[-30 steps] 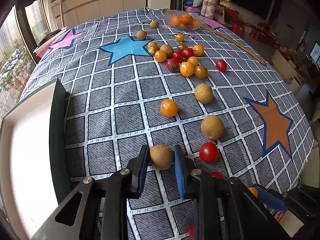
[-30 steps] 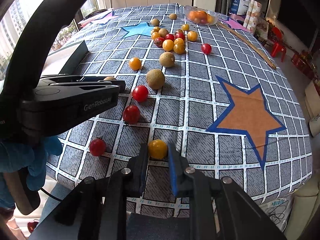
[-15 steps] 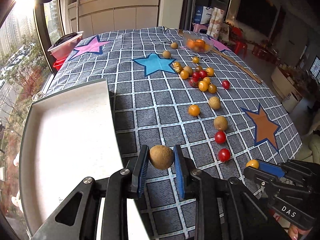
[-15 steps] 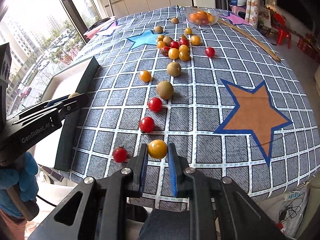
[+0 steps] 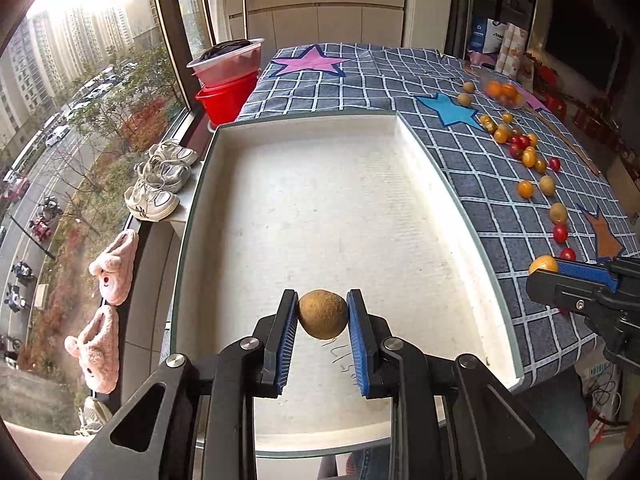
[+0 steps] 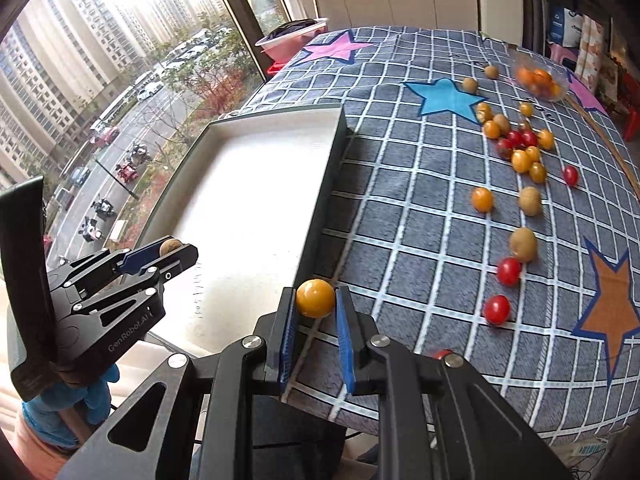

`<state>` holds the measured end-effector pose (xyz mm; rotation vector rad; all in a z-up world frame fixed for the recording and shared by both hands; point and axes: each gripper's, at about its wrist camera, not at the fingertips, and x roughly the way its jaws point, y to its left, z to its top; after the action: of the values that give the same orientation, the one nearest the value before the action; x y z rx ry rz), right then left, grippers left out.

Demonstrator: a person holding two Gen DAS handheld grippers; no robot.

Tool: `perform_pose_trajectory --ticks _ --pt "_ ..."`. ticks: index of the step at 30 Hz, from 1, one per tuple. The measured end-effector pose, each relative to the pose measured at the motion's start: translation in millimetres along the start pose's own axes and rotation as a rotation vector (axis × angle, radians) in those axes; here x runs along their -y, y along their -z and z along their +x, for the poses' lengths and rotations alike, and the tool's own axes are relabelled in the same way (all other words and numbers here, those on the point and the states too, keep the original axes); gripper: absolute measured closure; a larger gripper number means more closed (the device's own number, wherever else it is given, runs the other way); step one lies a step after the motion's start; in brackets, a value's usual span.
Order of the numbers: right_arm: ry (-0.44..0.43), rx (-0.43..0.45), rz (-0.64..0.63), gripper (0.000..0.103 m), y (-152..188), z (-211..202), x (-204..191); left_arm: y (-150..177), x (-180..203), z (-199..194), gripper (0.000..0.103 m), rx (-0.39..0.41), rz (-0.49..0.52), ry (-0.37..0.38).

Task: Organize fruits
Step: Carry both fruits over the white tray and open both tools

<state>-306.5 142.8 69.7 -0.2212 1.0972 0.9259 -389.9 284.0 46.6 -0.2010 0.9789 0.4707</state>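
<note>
My left gripper is shut on a brown round fruit and holds it above the near end of the white tray. My right gripper is shut on a yellow-orange tomato, held above the tablecloth just right of the tray's dark wall. The left gripper with its brown fruit also shows in the right wrist view, over the tray. Several red, orange and brown fruits lie scattered on the cloth to the right.
A glass bowl of oranges stands at the far right of the table. A wooden stick lies along the right edge. A red bin with a tub stands by the window beyond the tray. Shoes and slippers lie on the sill.
Both grippers have lifted their fruits off the cloth and swung left. The left one now hangs over the tray; the right one is beside the tray's wall.
</note>
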Motion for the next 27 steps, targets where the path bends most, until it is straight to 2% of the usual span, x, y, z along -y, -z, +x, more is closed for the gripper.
perform_pose_trajectory --ticks 5,12,18,19,21,22,24,26,27 --pt "-0.03 -0.065 -0.047 0.082 -5 31 -28 13 -19 12 0.077 -0.039 -0.024 -0.042" --pt "0.003 -0.157 -0.045 0.082 -8 65 -33 19 -19 18 0.077 -0.058 -0.005 -0.051" --pt "0.006 -0.167 -0.068 0.081 -11 70 -38 18 -15 19 0.076 -0.059 0.022 -0.062" --pt "-0.001 -0.165 -0.063 0.081 -13 70 -36 18 -15 19 0.072 -0.058 0.025 -0.068" --pt "-0.008 -0.149 -0.052 0.078 -16 65 -34 18 -15 18 0.025 -0.044 0.027 -0.089" --pt "-0.008 -0.138 -0.049 0.075 -18 61 -33 19 -15 15 0.021 -0.023 0.029 -0.098" --pt "-0.002 -0.111 -0.045 0.054 -20 53 -29 18 -12 12 0.021 -0.01 0.044 -0.101" --pt "0.005 -0.084 -0.04 0.042 -21 42 -28 17 -10 12 0.021 -0.023 0.049 -0.079" --pt "-0.001 -0.073 -0.036 0.041 -21 37 -29 17 -9 12 0.021 -0.026 0.051 -0.069"
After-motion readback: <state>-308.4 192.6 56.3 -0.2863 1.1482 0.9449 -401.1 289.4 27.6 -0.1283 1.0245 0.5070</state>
